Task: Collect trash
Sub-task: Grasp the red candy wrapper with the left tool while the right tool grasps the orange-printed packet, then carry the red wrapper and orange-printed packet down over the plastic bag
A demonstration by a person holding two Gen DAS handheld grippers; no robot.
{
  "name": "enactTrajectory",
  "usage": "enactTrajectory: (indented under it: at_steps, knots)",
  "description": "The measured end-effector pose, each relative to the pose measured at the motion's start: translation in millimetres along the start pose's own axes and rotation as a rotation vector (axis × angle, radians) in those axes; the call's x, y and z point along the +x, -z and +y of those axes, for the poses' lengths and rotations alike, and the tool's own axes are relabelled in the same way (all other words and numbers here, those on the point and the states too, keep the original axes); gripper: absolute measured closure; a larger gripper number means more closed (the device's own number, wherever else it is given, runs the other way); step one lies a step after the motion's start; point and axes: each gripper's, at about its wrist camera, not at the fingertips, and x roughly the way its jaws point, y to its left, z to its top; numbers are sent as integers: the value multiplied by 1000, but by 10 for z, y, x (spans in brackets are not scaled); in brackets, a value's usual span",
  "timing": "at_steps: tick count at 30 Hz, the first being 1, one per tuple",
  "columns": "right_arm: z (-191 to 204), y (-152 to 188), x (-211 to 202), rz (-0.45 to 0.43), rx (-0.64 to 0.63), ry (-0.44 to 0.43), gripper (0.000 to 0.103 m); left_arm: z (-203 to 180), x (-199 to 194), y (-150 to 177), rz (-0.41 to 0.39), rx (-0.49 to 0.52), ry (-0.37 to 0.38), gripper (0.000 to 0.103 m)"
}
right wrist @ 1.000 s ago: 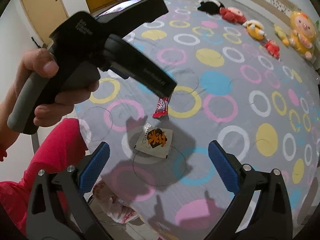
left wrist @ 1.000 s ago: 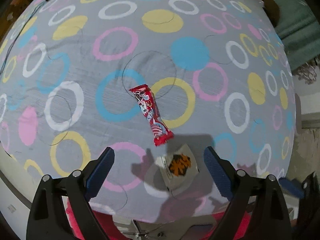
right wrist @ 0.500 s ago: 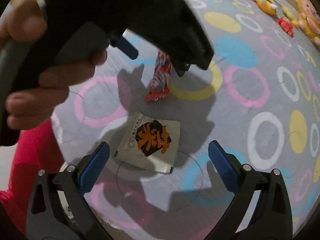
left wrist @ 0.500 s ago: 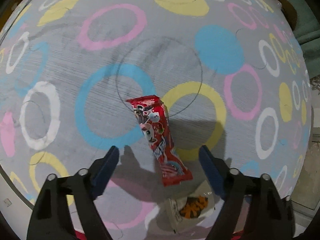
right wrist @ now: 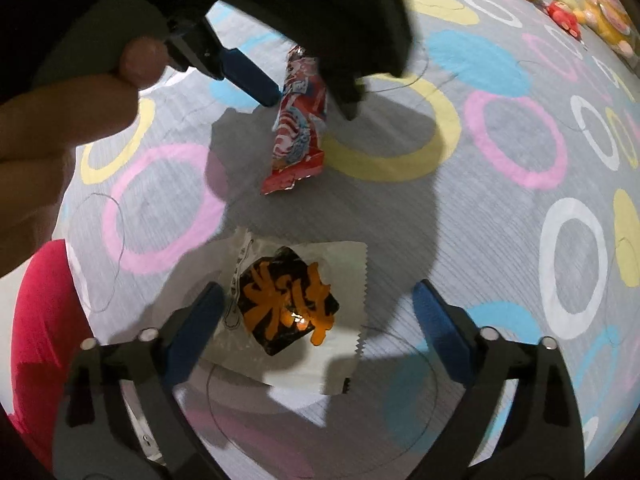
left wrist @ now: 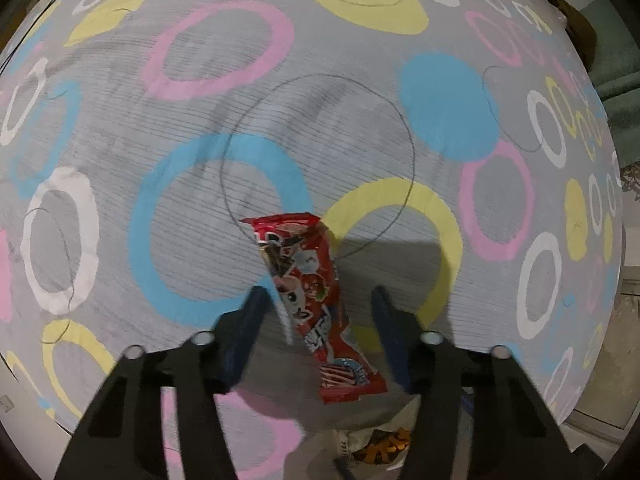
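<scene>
Two wrappers: my left gripper, jaws just closing, straddles the red wrapper without touching; my right gripper, wide open, brackets the white packet.

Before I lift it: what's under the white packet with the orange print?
Only the patterned bedsheet shows around the white packet. The packet lies flat between the open right gripper; whatever is beneath it is covered.

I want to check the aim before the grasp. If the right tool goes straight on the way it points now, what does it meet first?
Most likely the white wrapper with the orange and black print: it lies on the bedsheet between the right tool's open jaws. How much distance remains is unclear.
</scene>
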Motion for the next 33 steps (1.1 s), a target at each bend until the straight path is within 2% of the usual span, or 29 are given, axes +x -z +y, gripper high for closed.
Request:
enactTrajectory:
  at_steps: [2,3,5,6,8,11,14,19,24,25,33]
  knots:
    - [-14,3,-29,-5,-1,2,33,41,-16,13,-1,-6,5,69]
    - [6,22,-59,-11,-4,12,35,66,-21,14,2,-13,19,70]
    - [-9,27,-88,-16,1,8,50,115,-30,15,8,-24,48,76]
    - [17,18,-107,-18,5,8,52,141,-36,16,10,-30,57,77]
    - [22,22,-135,-23,13,5,73,191,-48,43,12,-31,70,82]
    - [-1,27,-214,-37,34,-6,86,235,-96,111,10,-29,95,86]
    - [5,82,-305,-53,44,20,89,275,-200,176,-6,-22,115,87]
    - [-77,222,-511,-85,84,58,89,374,-418,278,-50,2,106,88]
    - [-170,414,-892,-137,136,87,89,358,-729,473,-113,39,84,89]
    - [-175,458,-997,-154,146,102,89,254,-769,483,-121,46,88,89]
    - [-43,790,-1708,-254,207,154,89,-19,-1340,1120,-199,173,74,89]
